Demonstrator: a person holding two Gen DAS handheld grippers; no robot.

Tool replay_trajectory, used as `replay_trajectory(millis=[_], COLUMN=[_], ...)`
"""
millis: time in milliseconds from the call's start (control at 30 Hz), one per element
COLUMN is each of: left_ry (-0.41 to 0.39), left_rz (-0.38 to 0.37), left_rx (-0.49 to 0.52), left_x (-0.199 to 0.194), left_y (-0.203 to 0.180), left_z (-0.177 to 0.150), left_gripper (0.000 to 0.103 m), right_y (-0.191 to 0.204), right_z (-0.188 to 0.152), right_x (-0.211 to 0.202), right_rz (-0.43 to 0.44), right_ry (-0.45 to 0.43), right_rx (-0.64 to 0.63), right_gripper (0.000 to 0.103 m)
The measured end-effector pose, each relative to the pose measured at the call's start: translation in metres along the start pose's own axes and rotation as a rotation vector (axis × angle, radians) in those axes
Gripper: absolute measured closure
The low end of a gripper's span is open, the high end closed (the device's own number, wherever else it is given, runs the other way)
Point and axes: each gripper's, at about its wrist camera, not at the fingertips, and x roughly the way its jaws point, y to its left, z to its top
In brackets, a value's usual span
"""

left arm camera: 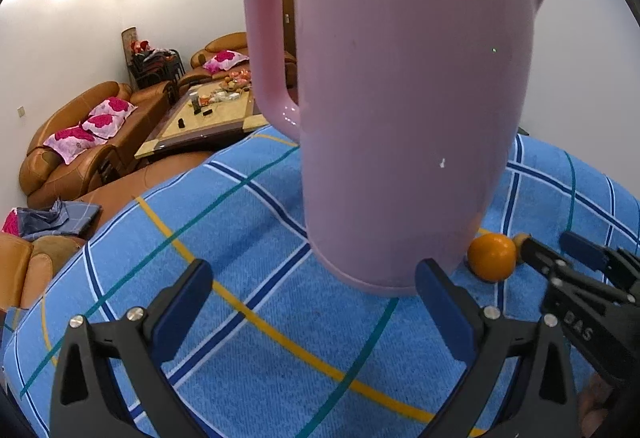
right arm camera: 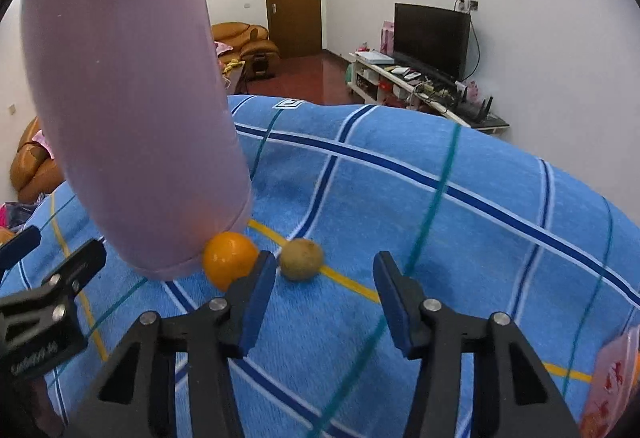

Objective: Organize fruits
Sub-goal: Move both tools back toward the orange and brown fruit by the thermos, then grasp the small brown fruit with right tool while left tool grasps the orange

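Note:
An orange (right arm camera: 228, 258) lies on the blue checked cloth (right arm camera: 400, 206), touching the base of a tall pink pitcher (right arm camera: 128, 98). A small brown fruit (right arm camera: 301, 259) lies just right of it. My right gripper (right arm camera: 325, 296) is open and empty, its left finger (right arm camera: 256, 298) beside the orange, the brown fruit just ahead of the gap. In the left wrist view the pitcher (left arm camera: 400, 98) stands close ahead of my open, empty left gripper (left arm camera: 314, 302). The orange (left arm camera: 491, 257) and a sliver of the brown fruit (left arm camera: 520, 240) show at its right, by the right gripper (left arm camera: 560, 258).
A pink patterned packet (right arm camera: 612, 382) lies at the cloth's right edge. Brown sofas (left arm camera: 80, 142) and a cluttered coffee table (left arm camera: 208, 114) stand beyond the cloth's far left edge. A TV stand (right arm camera: 420, 82) is across the room.

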Motion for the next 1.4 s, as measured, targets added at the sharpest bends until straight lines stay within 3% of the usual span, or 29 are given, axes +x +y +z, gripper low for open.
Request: replay_trajectory(millis=[167, 367, 500, 733, 900, 1067, 1200, 1267, 1400], left_ry=[0.0, 0.002, -0.007, -0.064, 0.013, 0.066, 0.125, 0.13, 0.205], left_rz=[0.005, -0.001, -0.016, -0.12, -0.205, -0.135, -0.031, -0.017, 0.01], left_rx=[0.003, 0.012, 0.025, 0.112, 0.101, 0.019, -0.069, -0.112, -0.171], left_x=[0.001, -0.001, -0.001, -0.015, -0.017, -0.009, 0.013, 0.017, 0.033], left_y=[-0.001, -0.004, -0.005, -0.026, -0.051, -0.083, -0.104, -0.111, -0.126], left_z=[0.0, -0.001, 0.0, -0.003, -0.008, 0.001, 0.009, 0.01, 0.005], left_gripper=[0.0, 0.0, 0.0, 0.006, 0.009, 0.01, 0.009, 0.01, 0.023], right_y=[0.005, -0.002, 0.002, -0.022, -0.039, -0.058, -0.074, -0.076, -0.08], right_z=[0.007, 0.008, 0.002, -0.018, -0.037, -0.048, -0.049, -0.051, -0.05], right_x=[0.02, 0.03, 0.025, -0.012, -0.047, -0.071, -0.075, -0.08, -0.08], right_rz=[-0.007, 0.016, -0.003, -0.053, -0.069, -0.116, -0.114, -0.108, -0.088], right_ry=[0.069, 0.114, 0.117, 0.044, -0.024, -0.091, -0.106, -0.113, -0.111], right_rx=[-0.011, 0.019, -0.02, 0.048, 0.079, 0.123, 0.171, 0.186, 0.194], right_gripper=[0.056, 0.075, 0.076, 0.076, 0.076, 0.076, 0.076, 0.076, 0.076])
